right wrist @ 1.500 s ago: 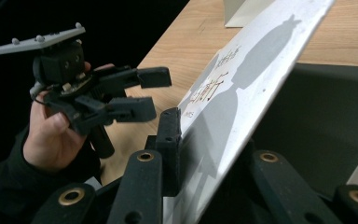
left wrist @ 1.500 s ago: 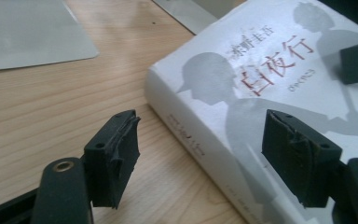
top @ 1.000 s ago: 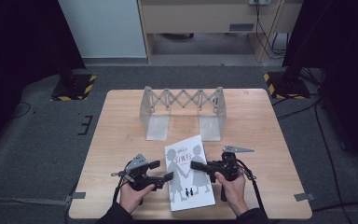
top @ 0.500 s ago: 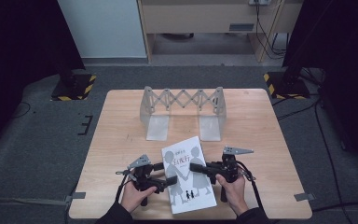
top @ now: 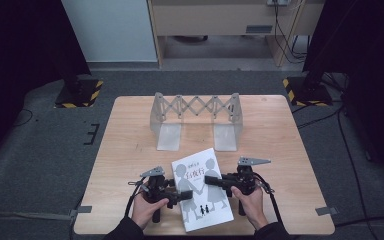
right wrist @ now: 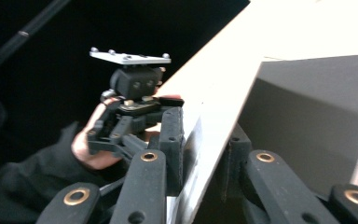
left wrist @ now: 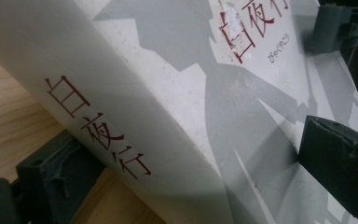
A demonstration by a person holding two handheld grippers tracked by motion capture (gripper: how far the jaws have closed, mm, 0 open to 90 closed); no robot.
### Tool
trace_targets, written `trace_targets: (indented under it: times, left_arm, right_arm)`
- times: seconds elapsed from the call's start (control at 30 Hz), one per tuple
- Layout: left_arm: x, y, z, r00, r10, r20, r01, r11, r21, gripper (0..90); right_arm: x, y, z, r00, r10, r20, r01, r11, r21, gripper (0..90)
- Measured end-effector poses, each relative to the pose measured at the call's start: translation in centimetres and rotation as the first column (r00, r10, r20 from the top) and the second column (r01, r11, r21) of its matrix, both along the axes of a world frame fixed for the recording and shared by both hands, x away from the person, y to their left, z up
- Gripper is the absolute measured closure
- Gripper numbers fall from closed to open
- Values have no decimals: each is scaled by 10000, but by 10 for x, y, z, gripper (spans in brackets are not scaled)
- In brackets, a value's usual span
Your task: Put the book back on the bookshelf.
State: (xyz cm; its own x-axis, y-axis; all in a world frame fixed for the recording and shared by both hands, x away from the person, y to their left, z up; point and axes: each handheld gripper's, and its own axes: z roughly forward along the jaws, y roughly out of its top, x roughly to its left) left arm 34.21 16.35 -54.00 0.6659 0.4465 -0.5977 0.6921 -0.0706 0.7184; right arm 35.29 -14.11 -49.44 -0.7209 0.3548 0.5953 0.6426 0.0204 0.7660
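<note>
A person stands at the near edge of a wooden table [top: 130, 150], a two-jaw gripper in each hand, with a white book [top: 201, 187] between them. The book sits near the front edge, its cover showing grey figures and red characters, turned slightly off square. The left gripper [top: 176, 192] meets the book at its spine side; in the left gripper view the spine [left wrist: 102, 130] runs between the two black jaws, one under it against the wood and one over the cover, so the jaws stand apart around the book's thickness, though I cannot tell whether they are pressing on it yet. The right gripper [top: 215, 181] reaches over the opposite side; in the right gripper view its jaws sit close on either side of a thin pale edge, apparently pinching the cover or the book's edge. Holding from both sides like this seems meant to steady the book so it can be lifted without sliding. Farther back, well apart from the book, an accordion-style rack [top: 196, 117] stands upright and unfilled, likely where the book belongs.
</note>
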Motion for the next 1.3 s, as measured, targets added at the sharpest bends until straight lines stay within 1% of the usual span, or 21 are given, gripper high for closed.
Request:
trace_targets:
  times: [0.03,0.1,0.17,0.2,0.27,0.3,0.33,0.4,0.43,0.47,0.5,0.63,0.77,1.03,1.1,1.13,1.17,1.2,1.23,1.27,1.3]
  left_arm:
    - [0,0,-1,9999,9,-124,-9,10000,31,5]
    - [0,0,-3,9997,22,-231,-22,10000,-5,6]
    - [1,0,-5,9986,52,-524,-49,10000,63,7]
    - [1,0,-5,9986,52,-524,-49,10000,63,7]
    - [1,-1,-7,9974,220,-690,-213,9997,109,7]
    - [1,-1,-7,9980,241,-593,-227,9994,249,11]
    - [1,-1,-7,9980,241,-593,-227,9994,249,15]
    - [0,-3,-6,9986,289,-437,-270,9986,445,22]
    - [-1,-3,-5,9988,332,-356,-310,9977,600,37]
    - [-1,-3,-5,9988,332,-356,-310,9977,600,38]
    - [-1,-3,-6,9987,343,-379,-321,9979,558,40]
    - [-1,-2,-8,9986,375,-361,-364,9989,283,42]
    - [-2,-3,-9,9981,470,-399,-461,9987,231,45]
    - [-2,-3,-9,9976,559,-414,-552,9983,201,43]
    - [-3,-4,-9,9971,626,-429,-620,9979,167,44]
    - [-3,-4,-9,9968,663,-447,-657,9977,135,50]
    - [-2,-3,-10,9963,709,-495,-706,9975,78,63]
    - [-2,-2,-10,9952,783,-591,-785,9969,-1,63]
    - [-2,-1,-11,9942,853,-658,-860,9963,-84,82]
    - [-2,0,-11,9932,934,-703,-943,9955,-105,126]
    - [-2,1,-11,9924,1009,-711,-1015,9948,-55,126]
  right_arm:
    - [0,0,-1,9998,-136,150,138,9998,-142,739]
    - [0,0,-2,9996,-217,159,221,9994,-267,727]
    - [1,-1,-5,9986,-419,316,435,9976,-530,671]
    - [1,-1,-5,9986,-419,316,435,9976,-530,671]
    - [1,-1,-6,9961,-630,610,683,9938,-880,651]
    - [2,-2,-7,9939,-746,809,836,9899,-1143,626]
    - [2,-2,-7,9939,-746,809,836,9899,-1143,626]
    - [2,-3,-9,9930,-865,802,982,9828,-1561,561]
    - [3,0,-15,9937,-915,654,1035,9714,-2136,484]
    - [3,0,-15,9937,-915,654,1035,9714,-2136,484]
    - [2,0,-20,9920,-1130,570,1218,9749,-1865,498]
    - [2,1,-19,9916,-1173,552,1258,9735,-1912,491]
    - [0,3,-20,9884,-1411,558,1496,9678,-2026,466]
    - [1,3,-21,9877,-1501,448,1561,9676,-1984,463]
    - [0,4,-20,9859,-1595,511,1667,9644,-2053,443]
    - [-2,5,-20,9835,-1651,742,1781,9556,-2348,392]
    - [-2,5,-20,9817,-1662,928,1846,9499,-2522,375]
    - [-2,5,-20,9817,-1662,928,1846,9499,-2522,375]
    - [-2,4,-20,9809,-1682,982,1887,9452,-2663,372]
    - [-2,-1,-20,9775,-1843,1026,2064,9358,-2857,370]
    - [-2,-1,-20,9775,-1843,1026,2064,9358,-2857,370]
